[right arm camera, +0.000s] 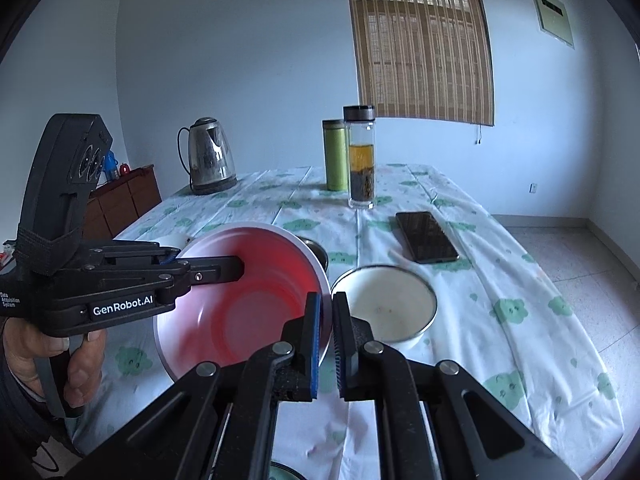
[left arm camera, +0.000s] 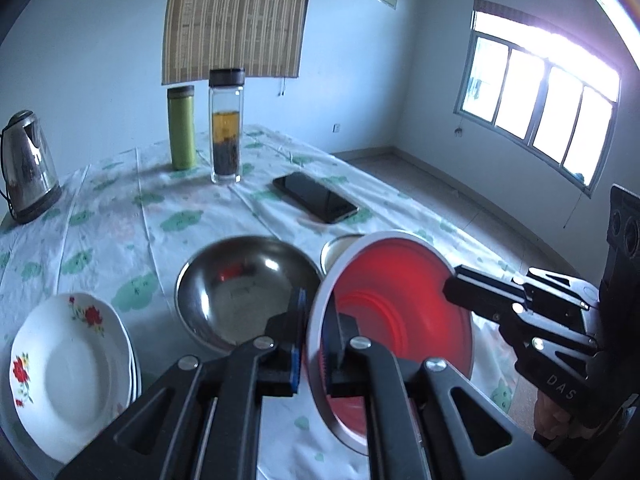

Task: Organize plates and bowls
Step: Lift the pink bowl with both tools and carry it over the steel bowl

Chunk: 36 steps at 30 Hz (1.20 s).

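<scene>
A red bowl (left arm camera: 396,300) with a silver rim is held tilted above the table by both grippers. My left gripper (left arm camera: 314,320) is shut on its left rim. My right gripper (right arm camera: 325,320) is shut on its right rim; the bowl also shows in the right wrist view (right arm camera: 248,300). A steel bowl (left arm camera: 244,288) sits just left of the red bowl. A stack of white flowered plates (left arm camera: 72,368) lies at the near left. A white enamel bowl (right arm camera: 386,306) sits to the right, half hidden behind the red bowl in the left wrist view (left arm camera: 334,250).
On the flowered tablecloth (right arm camera: 500,292) stand a kettle (left arm camera: 26,166) at the far left, a green flask (left arm camera: 182,128) and a glass tea bottle (left arm camera: 226,126) at the back. A black phone (left arm camera: 314,196) lies behind the bowls. The table's right edge drops to the floor.
</scene>
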Each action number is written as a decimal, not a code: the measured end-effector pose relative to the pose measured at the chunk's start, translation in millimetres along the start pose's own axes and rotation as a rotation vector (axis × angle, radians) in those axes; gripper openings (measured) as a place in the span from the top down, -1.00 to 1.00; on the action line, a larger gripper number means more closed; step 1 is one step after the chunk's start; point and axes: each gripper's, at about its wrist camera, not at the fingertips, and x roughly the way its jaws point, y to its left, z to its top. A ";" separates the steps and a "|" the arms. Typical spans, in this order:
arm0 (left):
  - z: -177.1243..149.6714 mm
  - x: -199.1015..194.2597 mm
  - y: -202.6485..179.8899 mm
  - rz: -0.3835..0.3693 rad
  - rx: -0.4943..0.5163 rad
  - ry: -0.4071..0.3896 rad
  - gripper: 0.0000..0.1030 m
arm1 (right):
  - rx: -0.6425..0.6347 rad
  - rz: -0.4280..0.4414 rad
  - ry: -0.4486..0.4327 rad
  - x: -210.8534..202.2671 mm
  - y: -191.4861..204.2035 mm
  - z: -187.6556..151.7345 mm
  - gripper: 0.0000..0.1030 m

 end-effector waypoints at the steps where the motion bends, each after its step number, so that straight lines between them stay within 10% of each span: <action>1: 3.4 0.7 0.8 -0.001 0.002 -0.005 0.91 | -0.005 -0.005 -0.006 0.4 0.6 3.8 0.87; 36: 17.8 26.2 75.5 -0.015 -0.193 -0.015 0.89 | -0.151 -0.054 0.039 63.2 35.6 52.2 0.86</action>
